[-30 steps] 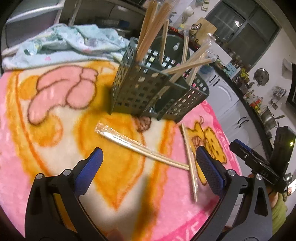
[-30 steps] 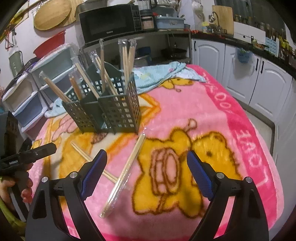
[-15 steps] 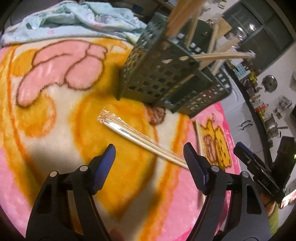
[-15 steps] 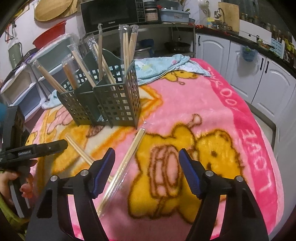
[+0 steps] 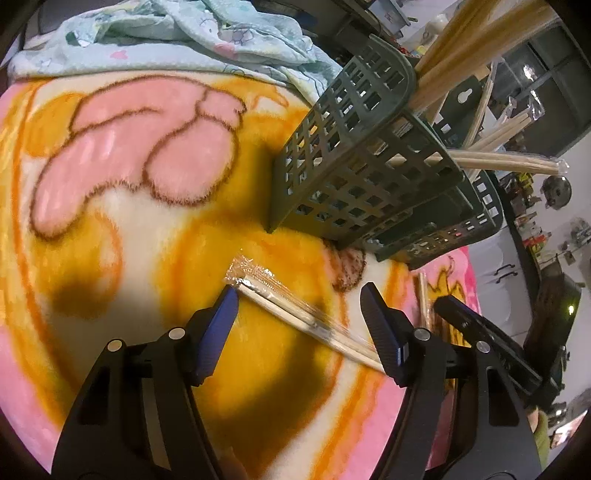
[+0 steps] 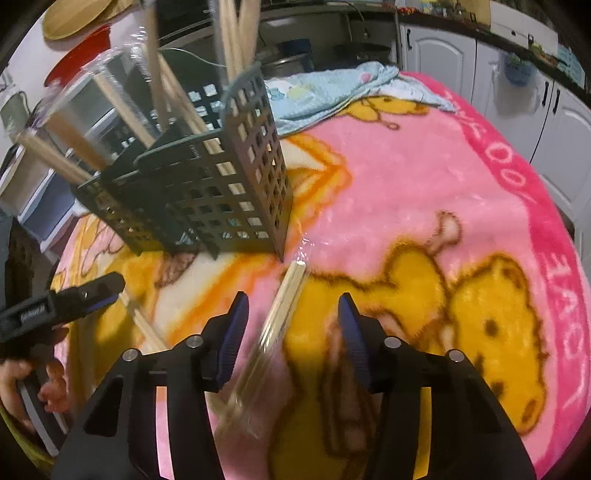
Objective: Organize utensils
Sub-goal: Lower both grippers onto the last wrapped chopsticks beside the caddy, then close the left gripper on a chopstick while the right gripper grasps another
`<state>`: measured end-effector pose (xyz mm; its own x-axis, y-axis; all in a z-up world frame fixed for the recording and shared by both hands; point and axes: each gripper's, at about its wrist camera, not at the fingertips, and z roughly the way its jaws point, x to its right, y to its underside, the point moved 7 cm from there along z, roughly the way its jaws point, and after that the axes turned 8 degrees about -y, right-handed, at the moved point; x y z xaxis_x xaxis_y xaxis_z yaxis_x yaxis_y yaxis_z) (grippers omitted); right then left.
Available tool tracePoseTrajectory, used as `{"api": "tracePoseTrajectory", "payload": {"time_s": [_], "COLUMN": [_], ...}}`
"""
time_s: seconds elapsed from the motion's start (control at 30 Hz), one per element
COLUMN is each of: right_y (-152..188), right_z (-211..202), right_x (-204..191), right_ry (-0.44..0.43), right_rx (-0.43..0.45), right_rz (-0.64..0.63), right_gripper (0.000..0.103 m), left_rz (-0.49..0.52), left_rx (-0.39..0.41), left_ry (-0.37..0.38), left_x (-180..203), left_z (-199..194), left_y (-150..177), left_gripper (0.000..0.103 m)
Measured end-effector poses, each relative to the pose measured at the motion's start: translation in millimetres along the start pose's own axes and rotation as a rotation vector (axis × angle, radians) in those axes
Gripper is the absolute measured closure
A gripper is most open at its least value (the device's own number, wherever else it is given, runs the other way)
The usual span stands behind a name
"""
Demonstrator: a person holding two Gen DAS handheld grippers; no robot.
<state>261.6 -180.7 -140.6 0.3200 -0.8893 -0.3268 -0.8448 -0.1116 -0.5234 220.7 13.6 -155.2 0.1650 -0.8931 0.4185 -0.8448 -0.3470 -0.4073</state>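
A dark green slotted utensil holder [image 5: 373,177] stands on the pink cartoon blanket [image 5: 110,206] with several wrapped chopstick pairs in it; it also shows in the right wrist view [image 6: 207,192]. A plastic-wrapped chopstick pair [image 5: 295,314] lies on the blanket between the open jaws of my left gripper [image 5: 299,295], low over it. A second wrapped pair [image 6: 280,317] lies between the open jaws of my right gripper [image 6: 291,306]. Neither gripper holds anything. The other gripper shows at each view's edge.
A light blue towel [image 5: 177,33] lies crumpled at the far side of the blanket, behind the holder. White cabinets [image 6: 498,74] stand past the table's right edge. Storage drawers and a shelf stand behind the holder.
Both grippers have moved down and forward toward the blanket. Each now straddles one wrapped chopstick pair, and both jaws have narrowed somewhat.
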Motion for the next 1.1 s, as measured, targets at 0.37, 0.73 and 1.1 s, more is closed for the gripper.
{"api": "tracePoseTrajectory", "payload": {"time_s": [0.37,0.73,1.1], "right_y": [-6,4,12], "right_z": [26,13,-29], "right_x": [14,34,10], "right_ry": [0.009,-0.052,-0.074], "right_rx": [-0.074,-0.042,0.027], "right_rz": [0.050,0.159,0.133], "right_gripper": [0.078,0.097,0.097], "left_rz": [0.071,0.083,-0.015], "left_rx": [0.022,0.047,0.009], "left_ry": [-0.088,-0.178,-0.034], "left_x": [10,1,-26], "left_z": [9,13,9], "left_y": [-7,-20,-27], "left_gripper": [0.046,0.080,0.094]}}
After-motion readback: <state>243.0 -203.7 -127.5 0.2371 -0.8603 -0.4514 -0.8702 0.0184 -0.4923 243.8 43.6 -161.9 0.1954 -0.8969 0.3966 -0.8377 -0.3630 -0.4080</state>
